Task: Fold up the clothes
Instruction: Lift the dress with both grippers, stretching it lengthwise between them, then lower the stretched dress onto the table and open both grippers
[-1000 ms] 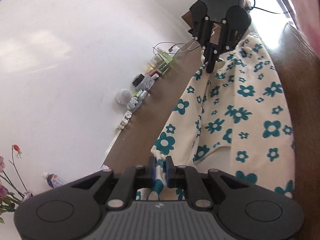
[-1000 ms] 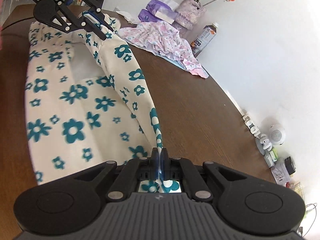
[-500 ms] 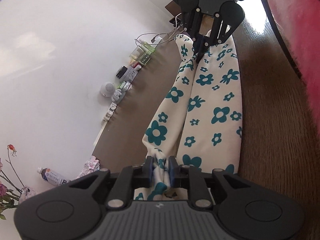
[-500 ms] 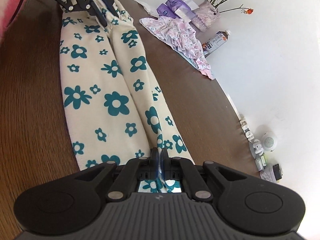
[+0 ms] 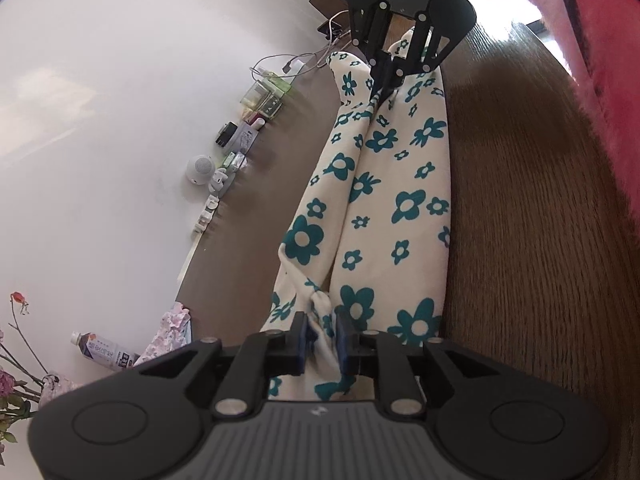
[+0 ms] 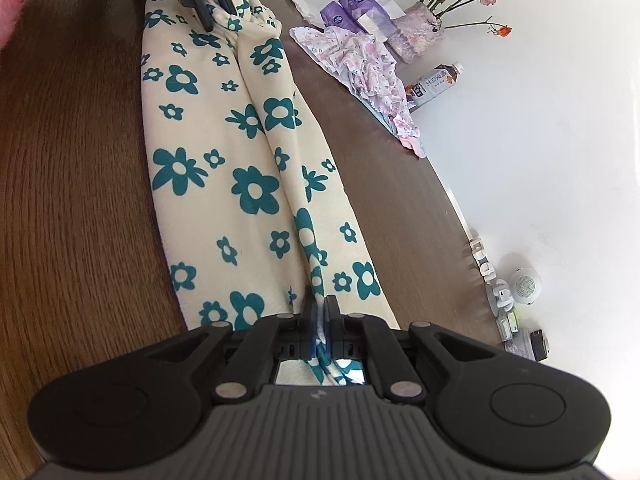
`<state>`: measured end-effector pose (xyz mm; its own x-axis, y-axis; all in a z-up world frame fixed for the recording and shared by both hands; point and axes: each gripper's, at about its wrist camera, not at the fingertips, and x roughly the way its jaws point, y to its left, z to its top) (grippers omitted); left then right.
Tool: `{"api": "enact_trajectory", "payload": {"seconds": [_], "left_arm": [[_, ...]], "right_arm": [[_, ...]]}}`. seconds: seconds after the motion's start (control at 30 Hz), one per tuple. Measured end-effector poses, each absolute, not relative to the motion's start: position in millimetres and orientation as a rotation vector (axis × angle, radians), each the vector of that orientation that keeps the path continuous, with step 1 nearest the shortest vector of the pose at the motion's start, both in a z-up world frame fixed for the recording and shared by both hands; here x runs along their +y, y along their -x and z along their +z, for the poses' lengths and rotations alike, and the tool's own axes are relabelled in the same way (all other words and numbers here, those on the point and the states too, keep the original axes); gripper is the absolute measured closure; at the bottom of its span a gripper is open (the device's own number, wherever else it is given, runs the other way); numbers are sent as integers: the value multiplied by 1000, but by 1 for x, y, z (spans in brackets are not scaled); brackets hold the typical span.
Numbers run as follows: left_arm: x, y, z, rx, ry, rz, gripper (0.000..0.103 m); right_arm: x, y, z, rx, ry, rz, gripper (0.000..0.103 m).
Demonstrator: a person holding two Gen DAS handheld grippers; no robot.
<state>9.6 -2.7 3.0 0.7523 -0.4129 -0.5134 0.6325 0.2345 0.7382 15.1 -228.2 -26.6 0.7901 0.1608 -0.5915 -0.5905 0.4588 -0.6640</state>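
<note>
A cream fleece garment with teal flower print [image 6: 240, 184] was laid as a long folded strip on the dark brown wooden table [image 6: 72, 168], running from the bottom centre to the top of both frames. In the right wrist view, the right gripper [image 6: 320, 312] was seen at the bottom centre, its jaws narrow and pressed on a thin ridge of the cloth. The left gripper [image 6: 212, 0] was seen at the upper left of that frame, at the far end of the strip.

In the left wrist view, the left gripper [image 5: 322, 332] was found at the bottom centre with its jaws partly apart; a bunched fold of cloth lay between them, touching one blue pad. Whether it was really pinched could not be told. A pink and white floral cloth [image 6: 360, 68] was left at the upper right of the right wrist view, near a plastic drink bottle [image 6: 434, 82].
</note>
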Motion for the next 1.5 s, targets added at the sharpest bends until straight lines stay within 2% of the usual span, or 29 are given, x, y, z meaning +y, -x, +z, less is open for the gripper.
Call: {"api": "enact_trajectory", "payload": {"seconds": [0.07, 0.17, 0.23, 0.47, 0.57, 0.7, 0.9, 1.0, 1.07, 1.1, 1.13, 1.4, 1.47, 1.5], "left_arm": [[1, -9, 4, 242, -1108, -709, 82], [12, -6, 14, 272, -1020, -676, 66], [25, -4, 23, 293, -938, -638, 49], [101, -23, 61, 451, -459, -444, 44], [143, -52, 72, 552, -179, -362, 42], [186, -93, 72, 662, 113, -372, 44], [191, -143, 48, 846, 202, -380, 44], [194, -153, 36, 881, 257, -416, 45], [194, -157, 34, 879, 249, -425, 53], [193, -158, 33, 879, 240, -430, 75], [193, -158, 33, 879, 236, -435, 103], [209, -119, 53, 854, 269, -478, 102], [211, -117, 54, 838, 241, -438, 94], [211, -117, 53, 827, 224, -411, 75]], "right_arm": [[-236, -19, -14, 524, 882, 489, 97], [-249, -22, 9, 557, 671, 512, 87], [-258, -24, 25, 563, 505, 540, 65], [-253, -53, 62, 513, 73, 679, 64], [-231, -80, 64, 517, -4, 704, 64], [-181, -113, 53, 585, 6, 716, 65], [-130, -140, 30, 686, 15, 704, 65], [-127, -142, 23, 704, -5, 689, 65], [-128, -143, 18, 715, -23, 677, 65], [-128, -142, 16, 717, -25, 670, 65], [-128, -141, 14, 719, -27, 663, 65], [-116, -123, -2, 691, 70, 617, 64], [-112, -120, -5, 681, 86, 609, 64], [-111, -119, -5, 675, 91, 605, 64]]}}
